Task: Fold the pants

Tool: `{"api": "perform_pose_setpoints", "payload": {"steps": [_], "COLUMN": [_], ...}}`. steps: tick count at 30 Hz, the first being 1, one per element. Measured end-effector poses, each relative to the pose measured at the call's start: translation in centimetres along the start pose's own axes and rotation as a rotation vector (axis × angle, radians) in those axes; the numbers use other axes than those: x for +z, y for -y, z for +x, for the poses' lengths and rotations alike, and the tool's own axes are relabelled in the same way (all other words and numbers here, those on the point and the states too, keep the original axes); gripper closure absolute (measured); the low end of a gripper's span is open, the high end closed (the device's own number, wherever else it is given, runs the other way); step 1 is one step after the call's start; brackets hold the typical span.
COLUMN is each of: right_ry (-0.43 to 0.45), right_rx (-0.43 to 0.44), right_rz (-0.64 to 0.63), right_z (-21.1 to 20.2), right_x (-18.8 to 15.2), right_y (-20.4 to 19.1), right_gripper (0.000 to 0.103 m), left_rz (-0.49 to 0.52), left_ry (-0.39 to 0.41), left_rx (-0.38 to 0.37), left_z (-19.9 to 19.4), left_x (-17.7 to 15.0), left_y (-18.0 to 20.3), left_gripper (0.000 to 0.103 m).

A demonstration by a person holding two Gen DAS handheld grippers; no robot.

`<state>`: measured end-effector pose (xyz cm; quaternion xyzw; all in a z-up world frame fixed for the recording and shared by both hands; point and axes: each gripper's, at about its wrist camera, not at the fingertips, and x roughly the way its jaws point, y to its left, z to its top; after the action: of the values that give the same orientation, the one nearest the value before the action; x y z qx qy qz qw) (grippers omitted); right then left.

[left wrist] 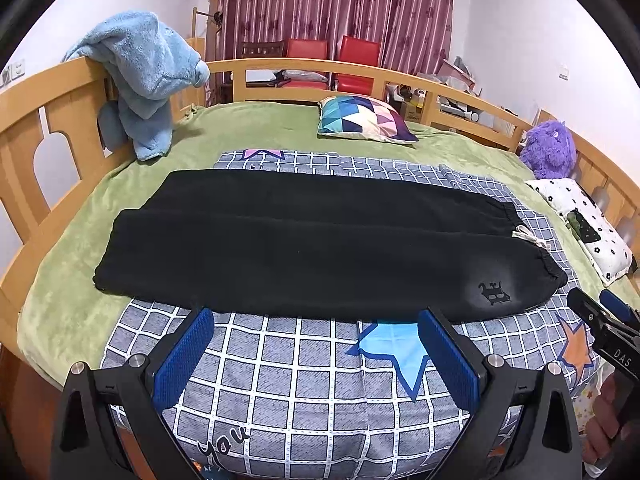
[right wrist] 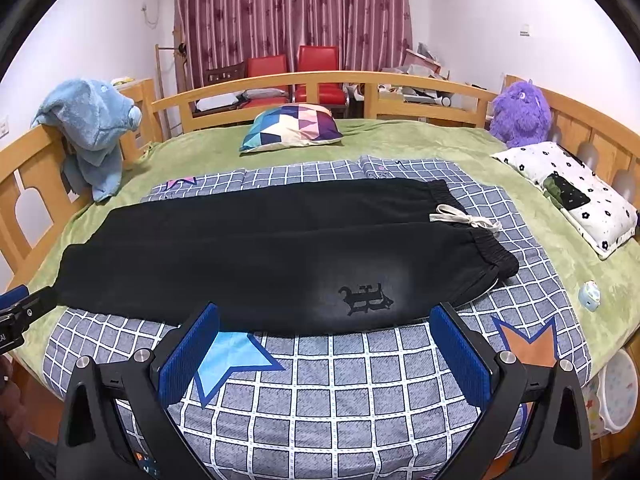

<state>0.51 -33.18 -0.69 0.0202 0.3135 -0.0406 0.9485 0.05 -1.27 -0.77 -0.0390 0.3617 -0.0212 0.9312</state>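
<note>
One pair of black pants (right wrist: pixel 256 248) lies flat on the checked quilt (right wrist: pixel 340 392), waistband to the right.
Two pillows, two plush toys, two red chairs partly hidden behind the bed rail. Left gripper (left wrist: pixel 316 352) and right gripper (right wrist: pixel 324 344) both gape wide, empty, just short of the pants' near edge.

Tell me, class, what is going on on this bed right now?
A person holds two handheld grippers over a bed. Black pants lie flat on a checked quilt, legs side by side, waistband and drawstring to the right. The left gripper and right gripper are both open, near the pants' closest edge, gripping nothing. No fold has been made yet.
</note>
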Motion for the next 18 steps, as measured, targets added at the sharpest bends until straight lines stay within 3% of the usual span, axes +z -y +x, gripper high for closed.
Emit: {"api": "perform_pose_setpoints", "payload": {"steps": [18], "right_ry": [0.022], "right_rx": [-0.012], "right_rz": [0.001], "right_z": [-0.48], "right_x": [-0.06], "right_y": [0.29], "right_gripper": [0.0], "left_rz": [-0.002], "left_ry": [-0.002], "left_rx": [-0.017], "left_z": [-0.44], "left_x": [-0.18], "left_y": [0.54], "left_gripper": [0.0]}}
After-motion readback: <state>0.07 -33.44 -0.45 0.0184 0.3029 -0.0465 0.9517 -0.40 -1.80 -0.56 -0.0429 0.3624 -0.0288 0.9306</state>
